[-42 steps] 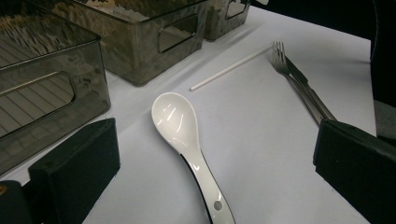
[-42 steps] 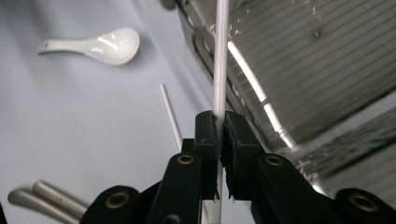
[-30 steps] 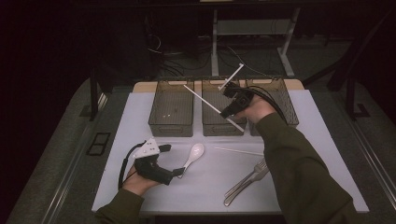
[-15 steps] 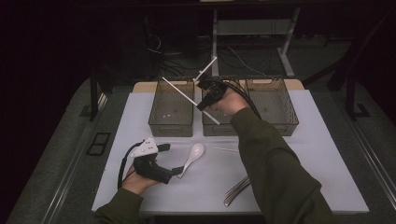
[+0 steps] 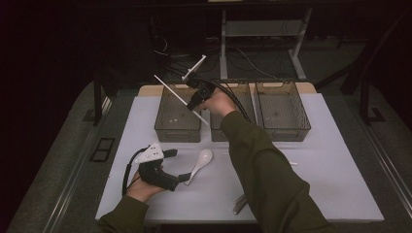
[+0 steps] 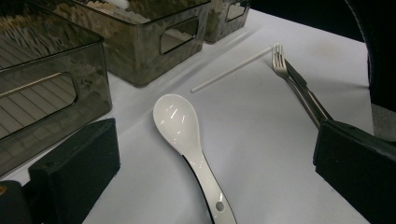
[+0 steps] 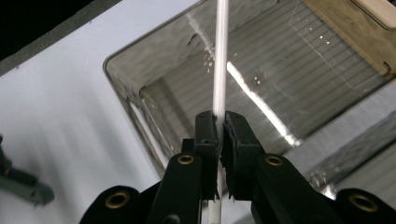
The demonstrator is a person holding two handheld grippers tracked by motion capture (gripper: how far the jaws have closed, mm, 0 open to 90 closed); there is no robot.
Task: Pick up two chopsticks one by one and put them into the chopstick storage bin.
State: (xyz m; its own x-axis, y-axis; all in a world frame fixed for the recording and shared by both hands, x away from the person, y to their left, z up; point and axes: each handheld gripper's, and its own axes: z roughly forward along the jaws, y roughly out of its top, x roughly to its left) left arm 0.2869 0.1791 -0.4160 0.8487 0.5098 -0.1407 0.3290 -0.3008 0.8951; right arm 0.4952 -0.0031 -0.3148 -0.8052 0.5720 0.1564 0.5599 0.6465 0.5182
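We hold a white straw pinched crosswise between the jaws of our right gripper, which are clamped tight on it, so the straw sticks out to both sides of the jaws and cannot swing or slip. In the high view the right gripper hangs over the left bin of the three smoky plastic bins at the far edge of the white mat, and the straw slants above that bin's open top. We judge that the grip is kept near the straw's middle so the straw stays balanced and can be let down lengthwise into the bin, whose ribbed floor shows in the right gripper view with a few small white specks on it

Our left gripper rests low on the near left of the mat with its jaws wide apart and nothing between the pads; the white ceramic spoon lies on the mat in the gap between them, bowl pointing away, untouched. It looks parked there ready for that spoon. A second straw and a metal fork lie farther out on the mat, well apart from the bins' walls, awaiting sorting, we think
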